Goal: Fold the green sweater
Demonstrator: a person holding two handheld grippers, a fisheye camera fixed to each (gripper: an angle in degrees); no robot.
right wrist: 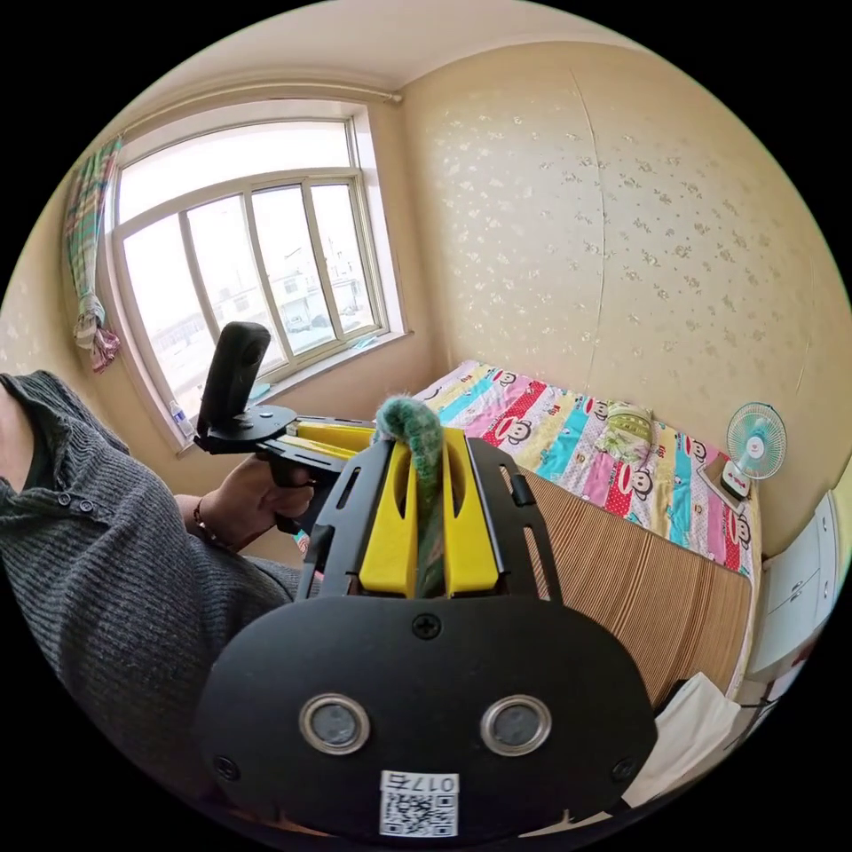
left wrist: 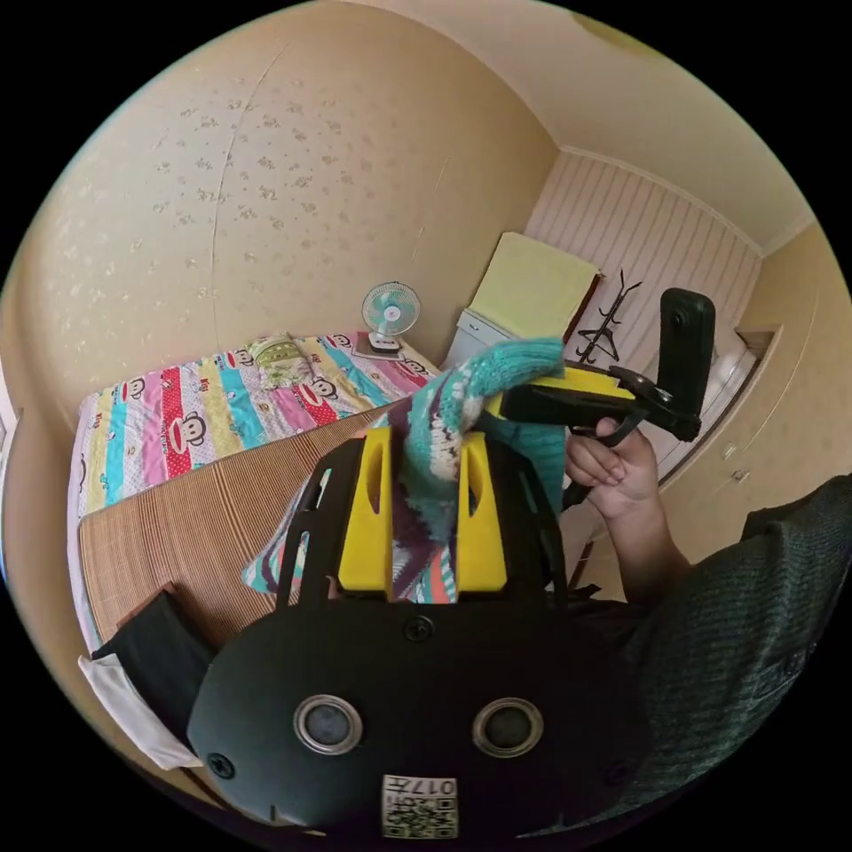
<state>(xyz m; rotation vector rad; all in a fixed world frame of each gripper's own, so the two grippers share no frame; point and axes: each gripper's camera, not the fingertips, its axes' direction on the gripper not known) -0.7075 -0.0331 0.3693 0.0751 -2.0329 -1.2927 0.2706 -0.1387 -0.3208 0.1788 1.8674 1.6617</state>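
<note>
The green sweater (left wrist: 444,444) is up in the air, over the bed w/ the brown mat (left wrist: 204,524). It's teal knit w/ white, purple & pink stripes. The left gripper (left wrist: 424,461) has its yellow jaws squeezed on a bunch of it. The right gripper (right wrist: 429,497) pinches a thin fold, jaws nearly together. A hand (left wrist: 612,466) holds the right gripper close by. A small fan (left wrist: 389,315) sits by the monkey blanket (left wrist: 195,408).
</note>
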